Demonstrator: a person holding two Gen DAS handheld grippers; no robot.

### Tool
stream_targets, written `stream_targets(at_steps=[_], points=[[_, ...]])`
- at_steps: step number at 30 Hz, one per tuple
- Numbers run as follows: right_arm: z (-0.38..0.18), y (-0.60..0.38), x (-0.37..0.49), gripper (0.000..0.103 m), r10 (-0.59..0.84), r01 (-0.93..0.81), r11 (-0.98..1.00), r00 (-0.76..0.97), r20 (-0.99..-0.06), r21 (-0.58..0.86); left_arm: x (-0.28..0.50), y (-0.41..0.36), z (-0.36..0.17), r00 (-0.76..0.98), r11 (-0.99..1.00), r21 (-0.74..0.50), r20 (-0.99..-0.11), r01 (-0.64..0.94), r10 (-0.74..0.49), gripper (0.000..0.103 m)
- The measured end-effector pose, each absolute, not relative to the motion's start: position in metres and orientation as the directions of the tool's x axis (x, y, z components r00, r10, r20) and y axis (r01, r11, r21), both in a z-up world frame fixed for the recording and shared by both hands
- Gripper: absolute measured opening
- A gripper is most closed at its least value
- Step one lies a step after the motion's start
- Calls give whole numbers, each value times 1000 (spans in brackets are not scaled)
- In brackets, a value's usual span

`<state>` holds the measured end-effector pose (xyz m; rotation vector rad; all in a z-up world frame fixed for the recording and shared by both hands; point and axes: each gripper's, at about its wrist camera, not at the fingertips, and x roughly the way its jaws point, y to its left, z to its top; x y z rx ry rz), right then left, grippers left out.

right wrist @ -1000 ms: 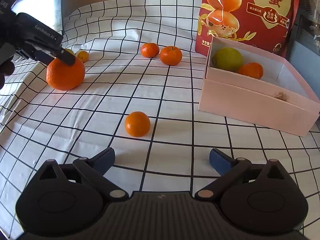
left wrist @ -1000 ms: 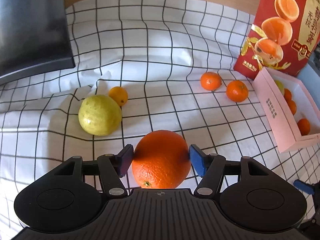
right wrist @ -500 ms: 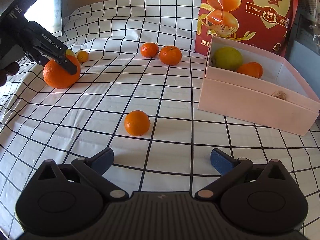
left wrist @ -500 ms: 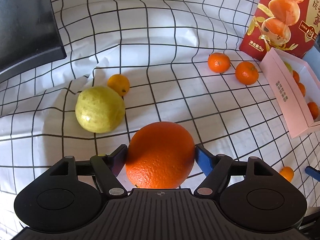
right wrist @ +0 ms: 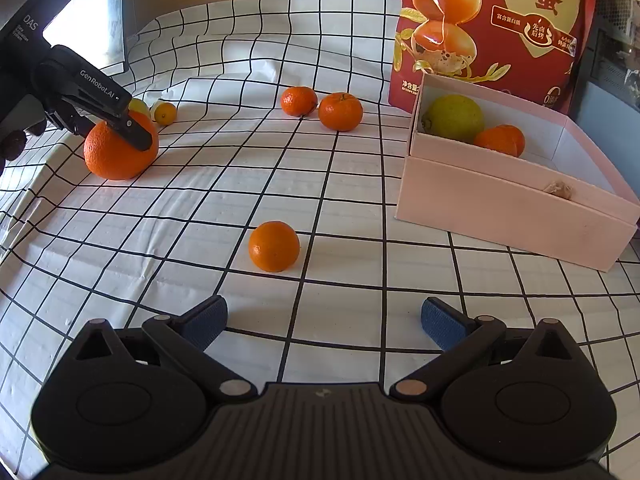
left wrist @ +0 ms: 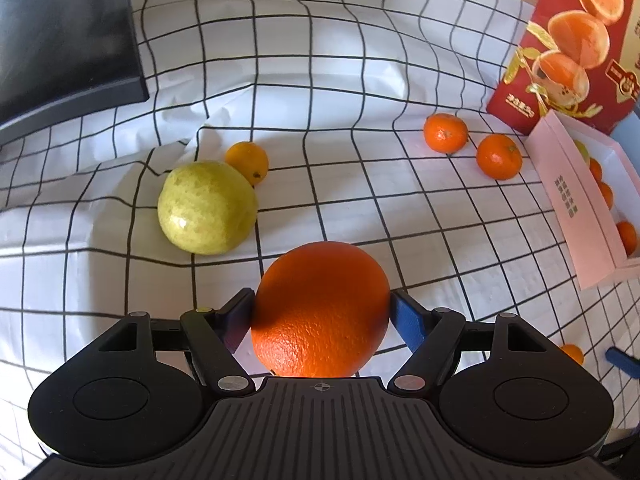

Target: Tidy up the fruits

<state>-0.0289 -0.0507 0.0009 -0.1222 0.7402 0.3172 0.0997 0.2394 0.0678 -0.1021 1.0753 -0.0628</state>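
Note:
My left gripper [left wrist: 322,310] is shut on a big orange [left wrist: 320,308], also seen in the right wrist view [right wrist: 116,152], low over the checked cloth. A yellow-green pear [left wrist: 206,208] and a small orange [left wrist: 247,161] lie just beyond it. Two mandarins [left wrist: 445,133] [left wrist: 499,156] lie near the pink box [right wrist: 516,208], which holds a green fruit [right wrist: 454,118] and a mandarin [right wrist: 502,140]. My right gripper [right wrist: 322,320] is open and empty, with a lone mandarin [right wrist: 274,246] ahead of it.
A red snack bag [right wrist: 496,20] stands behind the pink box. A dark screen [left wrist: 60,40] stands at the far left. The checked cloth [right wrist: 240,184] is wrinkled near the pear.
My left gripper has closed tighter on the big orange and shifted it slightly; the view has tilted. My right gripper has barely moved.

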Motion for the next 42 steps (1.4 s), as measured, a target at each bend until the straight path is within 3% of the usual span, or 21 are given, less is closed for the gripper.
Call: stream_targets(at_steps=[13,19,25,29,33,42], points=[[2,-53,-27,103,247,-335,942,684,-687,6,62,237,72,533,988,-145,-841,-61,-91,77],[0,-53,-30,103,249,-340,941,688,-681,1,20,219,73,509,951,-305,-827,-46,-240,76],[0,-52,-29,103,248,-340,940,688,-682,-1,-8,168,68,489,950,-312,-824,29,-286,76],[0,-52,-29,103,247,-339,941,689,-682,-2,-11,145,68,493,972,-221,-840,74,-228,77],[1,-51,-29,103,254,-354,935,675,-693,-3,-7,144,68,489,973,-216,-842,77,-226,77],[20,-50,-21,72,336,-418,906,616,-713,67,-13,149,67,504,968,-244,-829,65,-242,77]])
